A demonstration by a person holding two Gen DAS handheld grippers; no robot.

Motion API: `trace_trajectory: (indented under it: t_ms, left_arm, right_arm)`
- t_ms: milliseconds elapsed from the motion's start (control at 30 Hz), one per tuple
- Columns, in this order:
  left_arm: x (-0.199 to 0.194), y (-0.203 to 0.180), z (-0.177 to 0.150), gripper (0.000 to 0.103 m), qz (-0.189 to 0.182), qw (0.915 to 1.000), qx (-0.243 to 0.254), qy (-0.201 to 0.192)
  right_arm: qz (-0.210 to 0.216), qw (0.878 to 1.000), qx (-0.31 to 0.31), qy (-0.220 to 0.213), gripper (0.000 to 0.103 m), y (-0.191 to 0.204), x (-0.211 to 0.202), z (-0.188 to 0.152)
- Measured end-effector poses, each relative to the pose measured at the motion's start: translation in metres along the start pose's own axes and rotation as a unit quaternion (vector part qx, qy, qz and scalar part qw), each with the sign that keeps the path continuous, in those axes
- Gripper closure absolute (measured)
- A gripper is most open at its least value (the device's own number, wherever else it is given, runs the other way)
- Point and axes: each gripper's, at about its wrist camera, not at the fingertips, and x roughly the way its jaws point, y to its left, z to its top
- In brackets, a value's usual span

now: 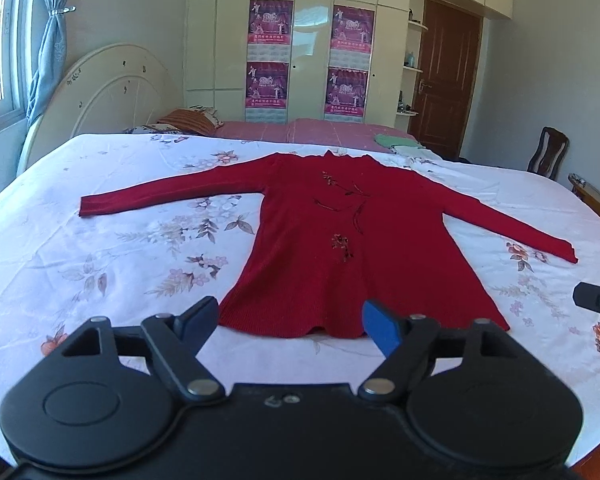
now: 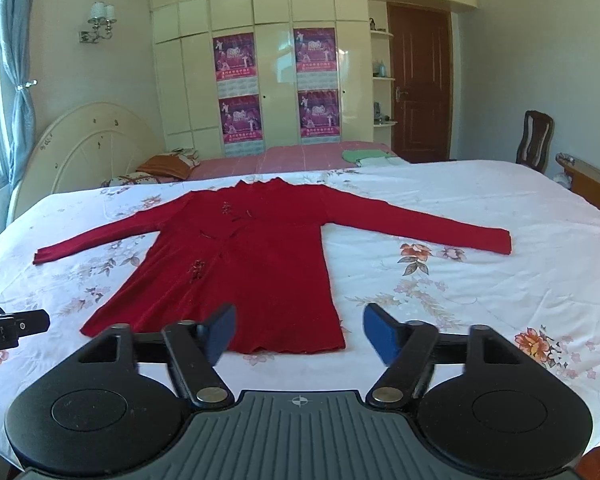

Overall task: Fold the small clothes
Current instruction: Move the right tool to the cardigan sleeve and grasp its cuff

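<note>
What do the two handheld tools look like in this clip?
Both are matte black with round side discs, silver pivot bolts and blue finger pads. The left tool has a smooth base; the right tool has a ribbed grey plate with a crosshair mark.

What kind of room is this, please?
Most likely a home bedroom: a red sweater lies on a bed with a floral sheet, with a rounded headboard and a tall cream wardrobe behind.
</note>
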Motion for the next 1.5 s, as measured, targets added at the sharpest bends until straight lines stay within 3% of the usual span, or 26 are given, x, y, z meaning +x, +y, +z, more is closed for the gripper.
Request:
trace_trajectory:
  t_ms: [133,200,267,500,633,733,867,933,1033,1200,1300,1333,1400,1500]
  left_arm:
    - [0.04,-0.003,0.021,0.018,-0.022,0.9997,0.008,0.003]
    - [0.065,-0.003,0.034,0.019,-0.032,0.9994,0.007,0.004]
    - [0.087,-0.002,0.046,0.019,-0.04,0.9992,0.006,0.006]
    - [0.162,-0.009,0.087,0.022,-0.056,0.9981,0.016,0.019]
    - [0.197,-0.025,0.095,0.02,-0.057,0.9975,0.017,0.038]
    - [0.214,-0.043,0.095,0.02,-0.053,0.9967,0.028,0.054]
    - [0.226,-0.064,0.091,0.018,-0.035,0.9963,0.026,0.073]
    - [0.232,-0.074,0.088,0.018,-0.027,0.9956,0.033,0.083]
    - [0.244,-0.088,0.086,0.018,-0.013,0.9942,0.041,0.098]
    - [0.256,-0.107,0.093,0.015,-0.003,0.9944,0.03,0.102]
    - [0.26,-0.113,0.096,0.015,0.002,0.9944,0.032,0.1]
    - [0.26,-0.114,0.096,0.015,0.003,0.9945,0.03,0.1]
    - [0.263,-0.116,0.098,0.015,0.008,0.9945,0.027,0.101]
    - [0.271,-0.113,0.101,0.014,0.016,0.9943,0.028,0.102]
  right_arm:
    - [-0.011,1.0,0.004,0.003,0.038,-0.007,0.032,0.016]
    - [-0.014,1.0,0.007,0.004,0.053,-0.012,0.052,0.027]
    - [-0.02,1.0,0.011,0.005,0.057,-0.016,0.073,0.04]
    - [-0.083,0.993,0.081,-0.023,0.057,-0.073,0.134,0.088]
    - [-0.116,0.975,0.188,-0.018,0.057,-0.152,0.16,0.093]
    - [-0.136,0.953,0.271,-0.014,0.057,-0.216,0.18,0.084]
    - [-0.148,0.914,0.377,0.0,0.058,-0.295,0.207,0.061]
    - [-0.144,0.897,0.418,0.0,0.065,-0.324,0.215,0.05]
    - [-0.132,0.885,0.447,0.001,0.068,-0.348,0.222,0.042]
    - [-0.098,0.871,0.481,-0.007,0.068,-0.374,0.222,0.04]
    - [-0.089,0.87,0.484,-0.014,0.069,-0.383,0.218,0.041]
    - [-0.089,0.871,0.483,-0.014,0.072,-0.384,0.215,0.041]
    - [-0.095,0.872,0.48,-0.005,0.096,-0.385,0.213,0.04]
    - [-0.097,0.872,0.479,-0.008,0.099,-0.389,0.206,0.032]
